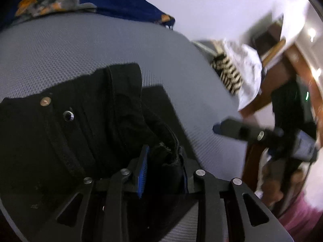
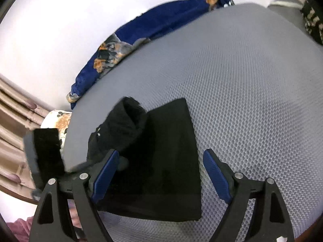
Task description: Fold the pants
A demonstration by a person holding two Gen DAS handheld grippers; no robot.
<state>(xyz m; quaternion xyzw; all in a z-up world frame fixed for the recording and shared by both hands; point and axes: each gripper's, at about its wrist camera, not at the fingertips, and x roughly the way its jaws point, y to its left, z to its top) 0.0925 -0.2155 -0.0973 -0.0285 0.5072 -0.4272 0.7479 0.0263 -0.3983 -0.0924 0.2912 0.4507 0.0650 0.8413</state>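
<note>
The black pants [image 1: 66, 133] lie on a grey honeycomb mattress [image 1: 90, 46], with the waistband, a metal button and a rivet showing at the left. My left gripper [image 1: 164, 161] is shut on a bunched edge of the pants and lifts it off the surface. In the right wrist view the pants [image 2: 169, 161] show as a folded dark panel with a raised bunch at its upper left. My right gripper [image 2: 159, 161] is open, its blue pads spread on either side of the panel, just above it. The right gripper also shows in the left wrist view [image 1: 238, 131].
A blue blanket with orange and grey pattern [image 2: 125, 40] lies along the mattress's far edge [image 2: 242, 80]. A white cloth and a black-and-white striped item [image 1: 232, 72] sit at the mattress's right end. Brown wooden furniture [image 1: 282, 76] stands beyond. Beige curtains [image 2: 14, 111] hang at left.
</note>
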